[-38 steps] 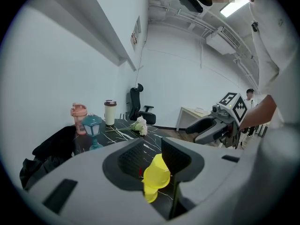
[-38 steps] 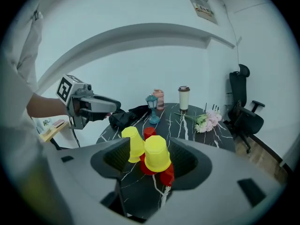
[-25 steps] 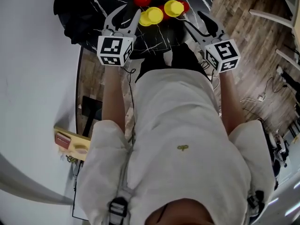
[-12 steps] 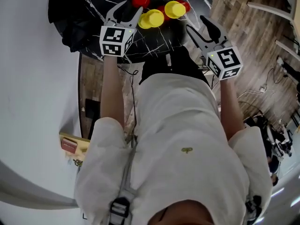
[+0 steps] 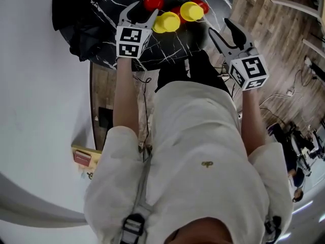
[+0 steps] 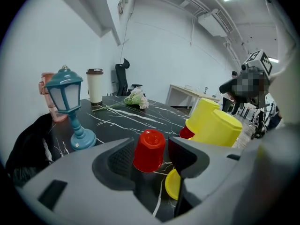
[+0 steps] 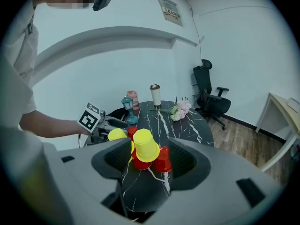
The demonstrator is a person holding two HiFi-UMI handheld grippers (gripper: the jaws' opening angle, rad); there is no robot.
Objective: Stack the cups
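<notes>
Red cup (image 6: 149, 150) stood upside down on the table (image 5: 167, 47), loose between the left gripper's (image 5: 143, 9) opening jaws. Yellow cups (image 5: 170, 20) stood just beside it. The right gripper (image 5: 219, 27) hovered near the table's edge, jaws apart, empty.

Right claw (image 5: 220, 26) agape, forearm (image 5: 252, 117) outstretched

Teal lantern (image 6: 65, 104), flowers (image 6: 133, 97), perhaps a lidded tumbler (image 6: 94, 85), on marble table (image 6: 121, 122).
</notes>
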